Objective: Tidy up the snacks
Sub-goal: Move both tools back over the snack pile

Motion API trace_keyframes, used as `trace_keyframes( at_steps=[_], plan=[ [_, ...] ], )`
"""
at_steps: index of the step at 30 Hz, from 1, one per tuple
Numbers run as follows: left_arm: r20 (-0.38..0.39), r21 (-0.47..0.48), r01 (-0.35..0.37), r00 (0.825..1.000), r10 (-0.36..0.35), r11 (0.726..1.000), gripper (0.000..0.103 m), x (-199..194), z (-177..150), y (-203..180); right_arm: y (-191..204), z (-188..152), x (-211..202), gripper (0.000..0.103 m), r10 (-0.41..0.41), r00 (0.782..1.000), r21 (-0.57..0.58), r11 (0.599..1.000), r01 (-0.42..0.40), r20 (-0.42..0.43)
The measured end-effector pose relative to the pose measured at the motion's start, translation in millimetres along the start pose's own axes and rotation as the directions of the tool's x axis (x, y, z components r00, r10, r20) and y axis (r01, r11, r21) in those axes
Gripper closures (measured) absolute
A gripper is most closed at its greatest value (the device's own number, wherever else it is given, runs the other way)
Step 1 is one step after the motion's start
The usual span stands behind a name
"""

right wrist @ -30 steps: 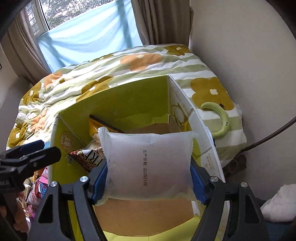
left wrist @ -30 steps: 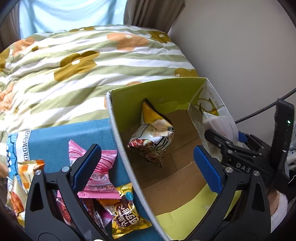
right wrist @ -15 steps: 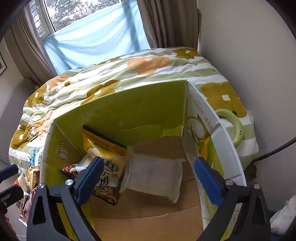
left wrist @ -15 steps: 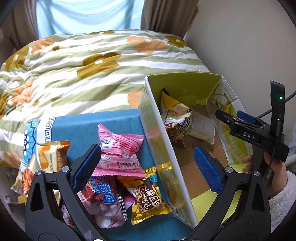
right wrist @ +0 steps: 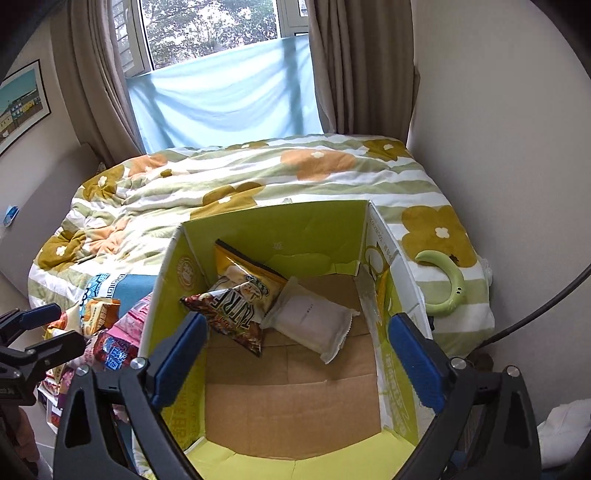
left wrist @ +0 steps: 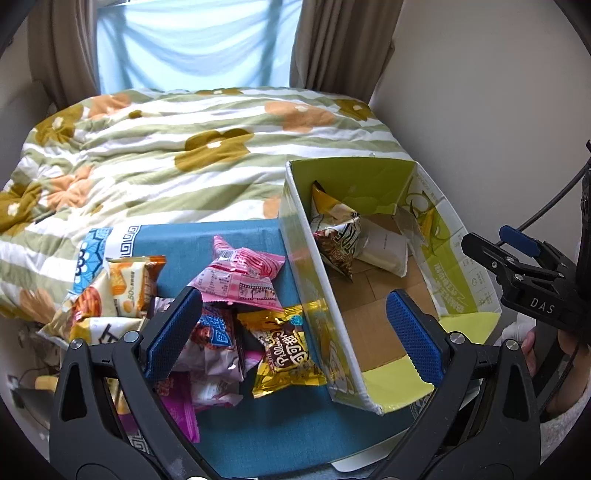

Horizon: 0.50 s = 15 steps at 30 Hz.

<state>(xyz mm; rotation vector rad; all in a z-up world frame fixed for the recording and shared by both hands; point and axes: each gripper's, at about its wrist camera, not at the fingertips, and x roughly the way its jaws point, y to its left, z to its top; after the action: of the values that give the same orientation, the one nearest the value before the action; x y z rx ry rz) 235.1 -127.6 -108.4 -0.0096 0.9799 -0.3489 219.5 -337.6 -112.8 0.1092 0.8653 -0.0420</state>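
Inside box (right wrist: 273, 225) — packet (right wrist: 314, 321) dropped (released).

We are in a home bedroom: a bed under a green-and-white striped quilt with orange and mustard flowers (right wrist: 258, 184), long brown curtains (right wrist: 99, 81) framing a window (right wrist: 207, 29), a framed picture (right wrist: 22, 99) on a plain cream wall

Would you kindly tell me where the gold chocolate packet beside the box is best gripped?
Grip the gold chocolate packet across its puffed middle, coming from above. It lies flat and topmost at the pile's edge, its right side against the box wall, so close along that wall.
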Motion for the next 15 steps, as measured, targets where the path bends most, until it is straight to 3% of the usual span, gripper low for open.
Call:
trace_keyframes(
  at_steps=[7, 15],
  plan=[
    [0.067, -0.036, -0.063, 0.996, 0.065, 0.997, 0.004, -59, -31, 3, 20, -16, -48, 0.005, 0.071, 0.996, -0.039, 0.997, -0.069, 0.046],
    [0.067, -0.163, -0.151, 0.984, 0.164, 0.975, 0.004, -106, -73, 47, 51, -33, -70, 0.005, 0.168, 0.984, -0.102, 0.982, -0.162, 0.056]
  ],
)
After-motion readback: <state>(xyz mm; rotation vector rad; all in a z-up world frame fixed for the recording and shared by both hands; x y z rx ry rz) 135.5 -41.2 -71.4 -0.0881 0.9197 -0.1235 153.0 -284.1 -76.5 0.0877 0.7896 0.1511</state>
